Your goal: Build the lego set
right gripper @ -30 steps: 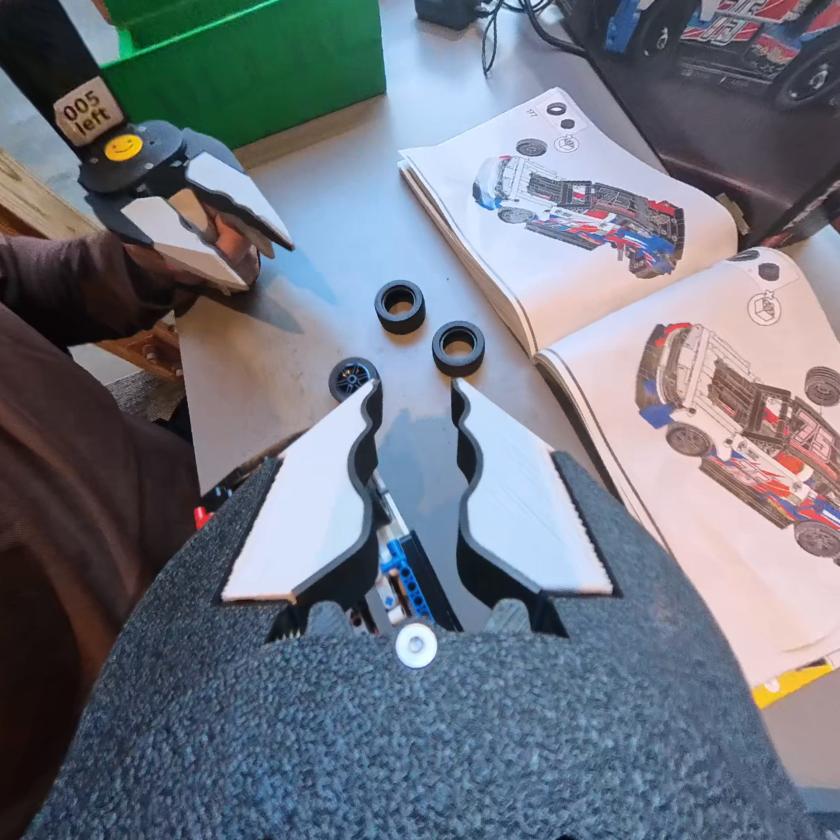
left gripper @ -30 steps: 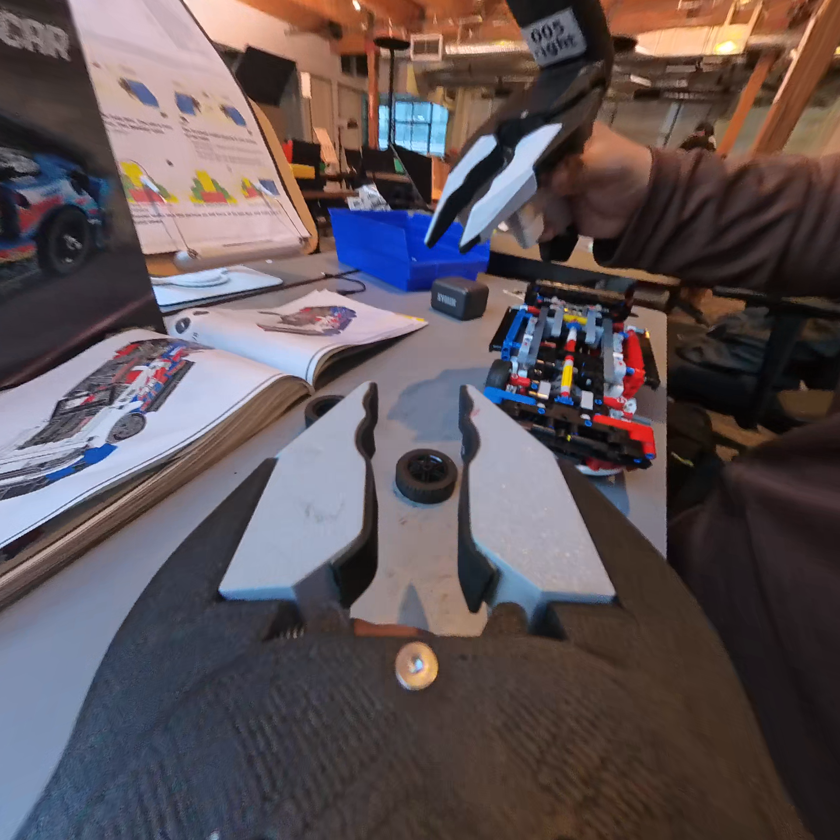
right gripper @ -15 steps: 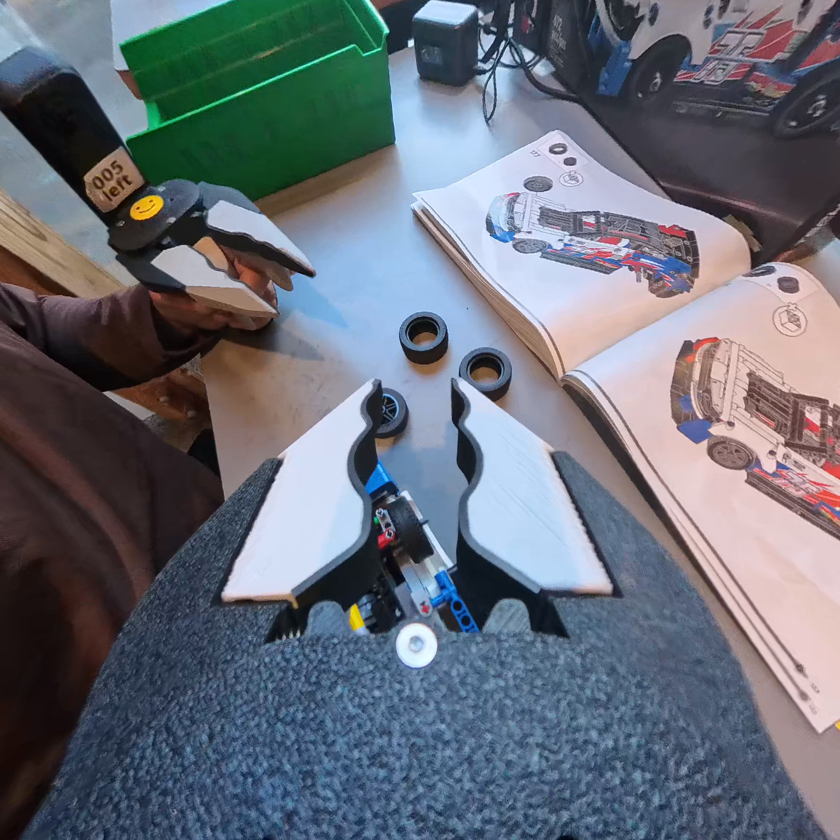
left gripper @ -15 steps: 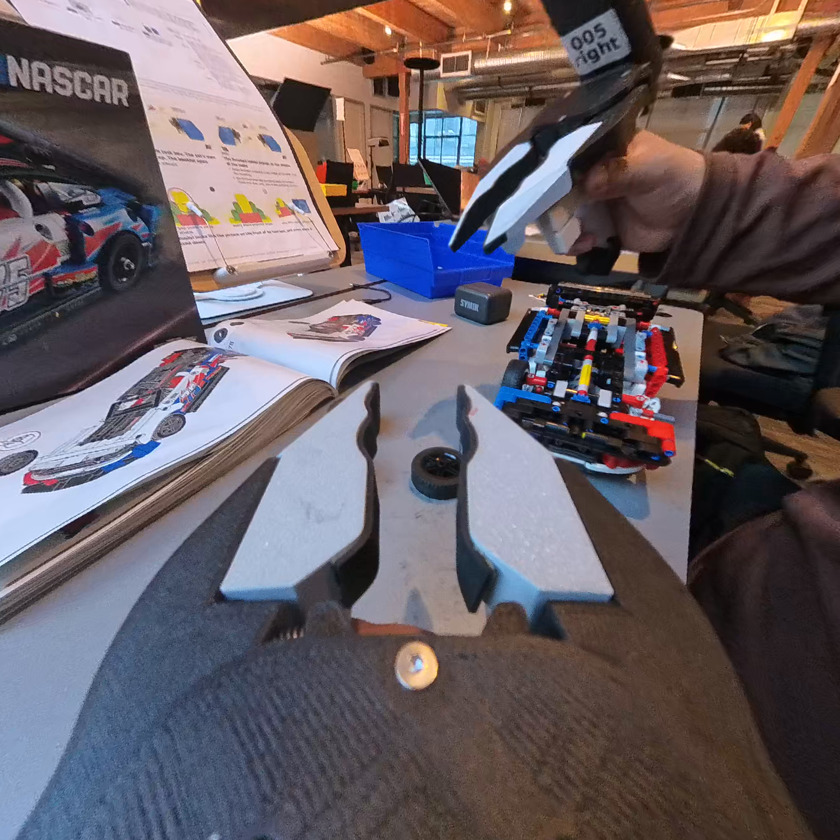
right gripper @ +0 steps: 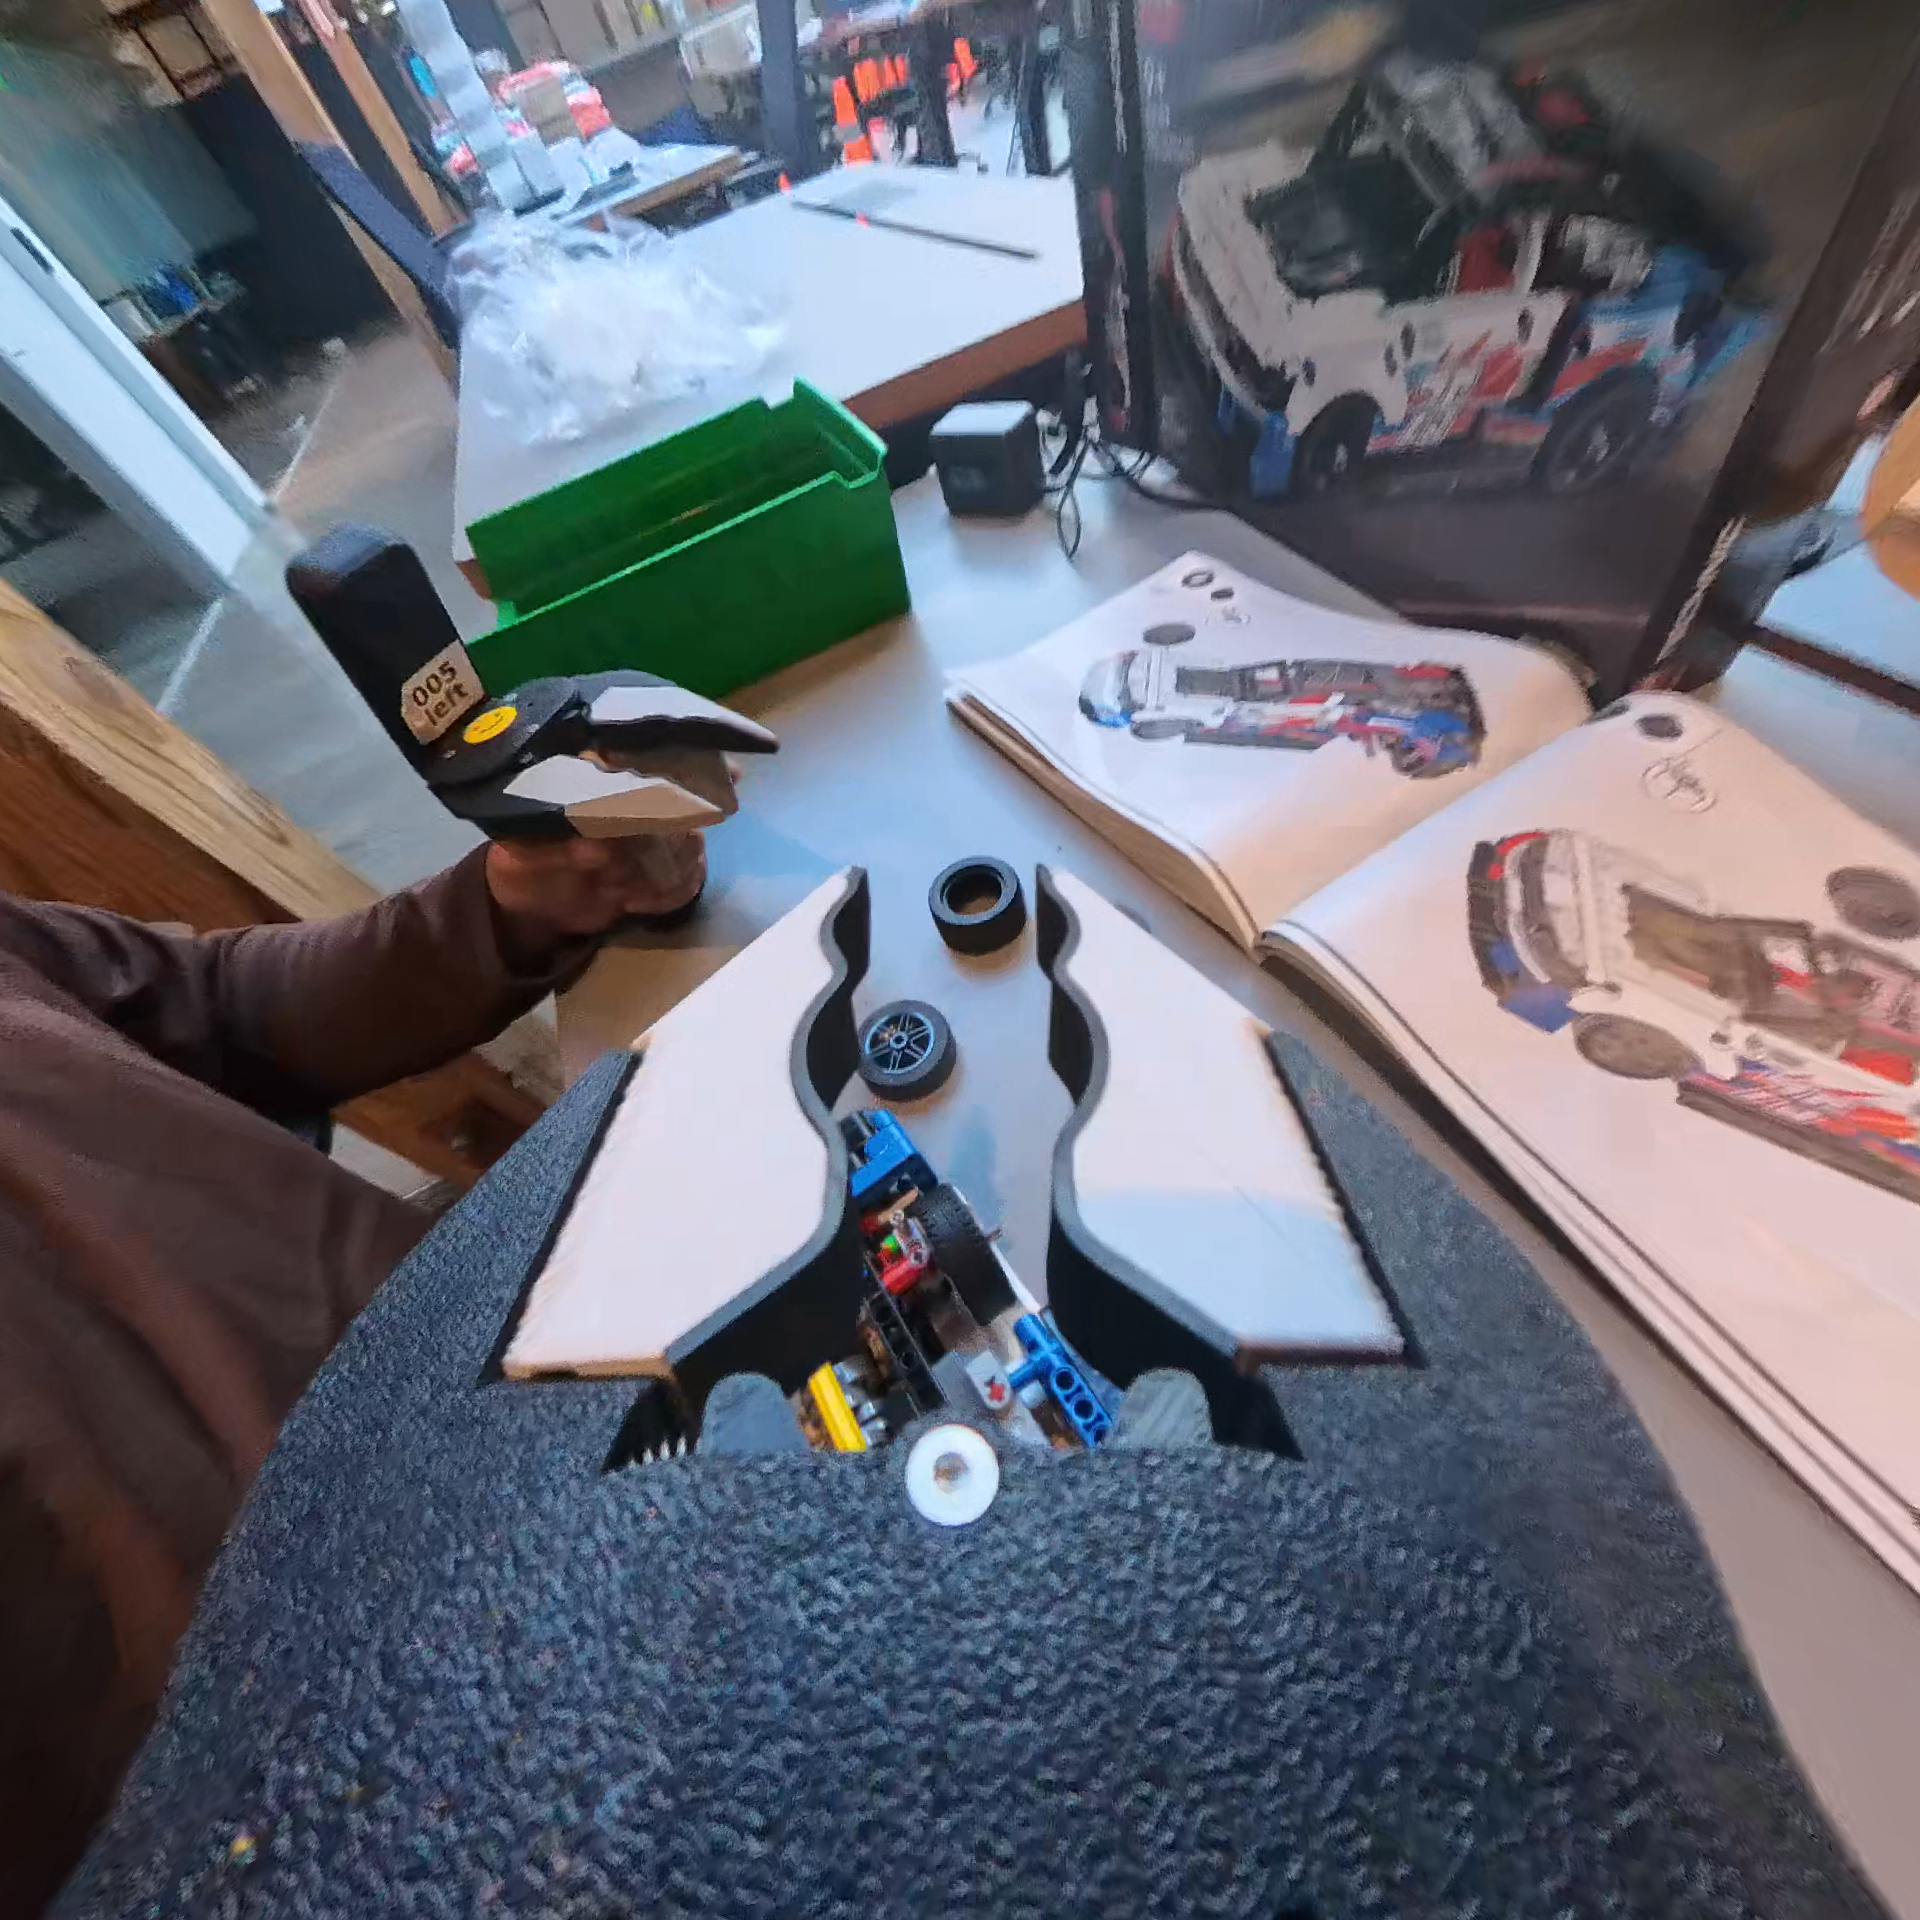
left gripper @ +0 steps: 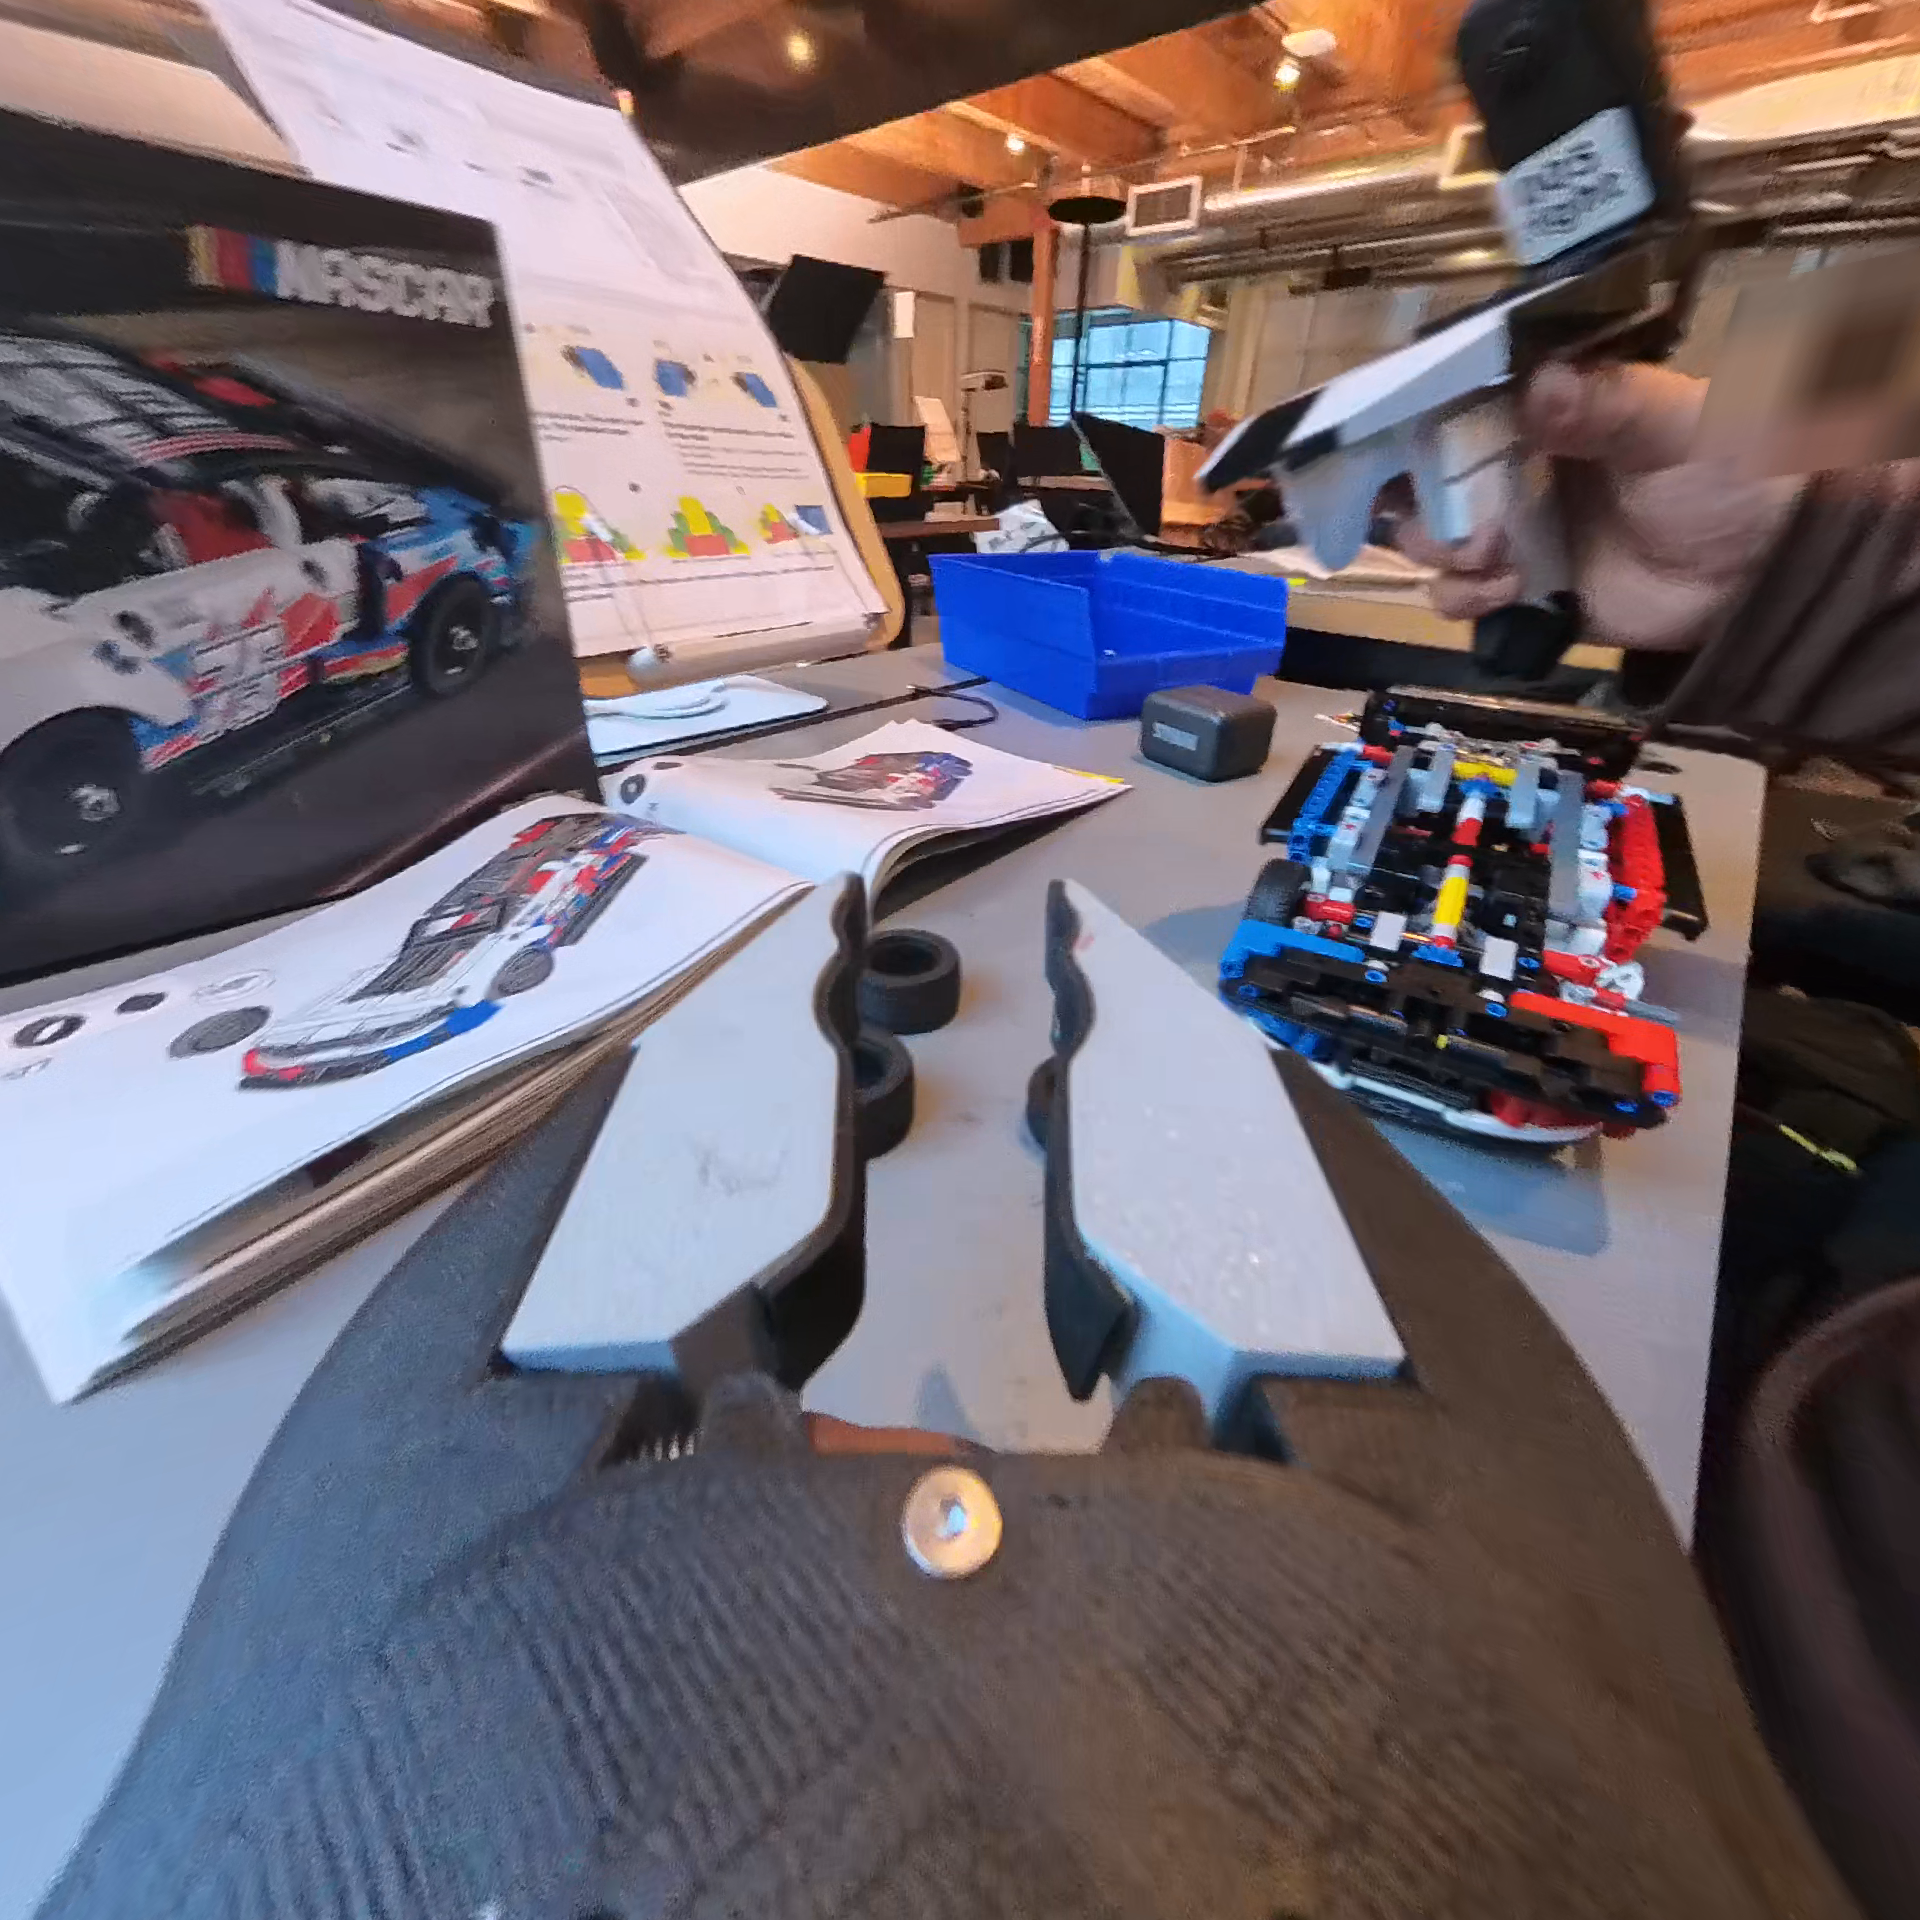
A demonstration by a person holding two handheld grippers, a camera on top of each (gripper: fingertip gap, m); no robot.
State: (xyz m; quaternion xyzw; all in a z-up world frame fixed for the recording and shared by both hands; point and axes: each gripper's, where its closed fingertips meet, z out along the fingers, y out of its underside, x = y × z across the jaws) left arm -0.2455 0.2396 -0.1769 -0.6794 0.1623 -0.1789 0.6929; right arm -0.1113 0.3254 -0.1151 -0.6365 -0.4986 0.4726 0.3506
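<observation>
The partly built Lego car, blue, red and black, stands on the grey table at the right. Two loose black tyres and a wheel, half hidden by a finger, lie just beyond my left gripper, which is open and empty. In the right wrist view my right gripper is open and empty above the car's end. A rimmed wheel and a tyre show between its fingers, lower down on the table. The left gripper is at the left.
An open instruction book lies left of the tyres, with the set's box upright behind it. A blue bin and a small black cube sit at the back. A green bin stands behind the left gripper. The right gripper hangs high above the car. One gripper's finger ends stand about 20 centimeters off the other's.
My left gripper has drawn back and to the left, so both tyres now show. My right gripper has pulled back over the car and tilted up. Both stay open.
</observation>
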